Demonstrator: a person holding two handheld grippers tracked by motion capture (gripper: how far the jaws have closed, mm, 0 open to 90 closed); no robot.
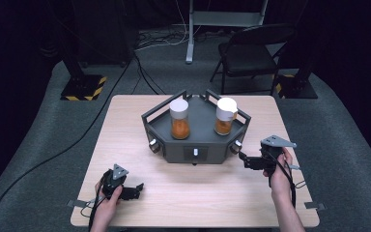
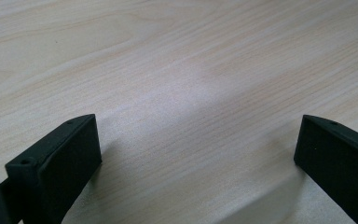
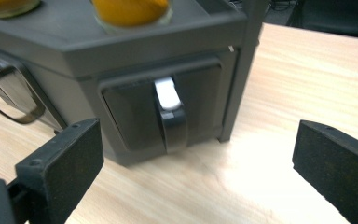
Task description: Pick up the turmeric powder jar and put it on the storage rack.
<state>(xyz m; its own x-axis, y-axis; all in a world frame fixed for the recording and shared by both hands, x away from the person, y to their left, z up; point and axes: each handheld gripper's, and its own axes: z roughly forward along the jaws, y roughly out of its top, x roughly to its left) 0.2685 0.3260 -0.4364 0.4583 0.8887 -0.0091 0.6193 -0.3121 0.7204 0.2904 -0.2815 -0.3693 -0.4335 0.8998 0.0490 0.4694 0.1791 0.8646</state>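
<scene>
High view: grey hexagonal tray (image 1: 196,145) holds two orange-filled jars (image 1: 179,119).

lab/studio | black drapes (image 1: 19,43) | hazard-striped stand base (image 1: 83,88) | floor cables (image 1: 159,41)

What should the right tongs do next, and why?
Probably ease the right tongs forward onto the handle on the dark stand. Their jaws are open and empty, the handle lies straight ahead between them but not yet reached, and the left tongs sit idle on the table.
</scene>
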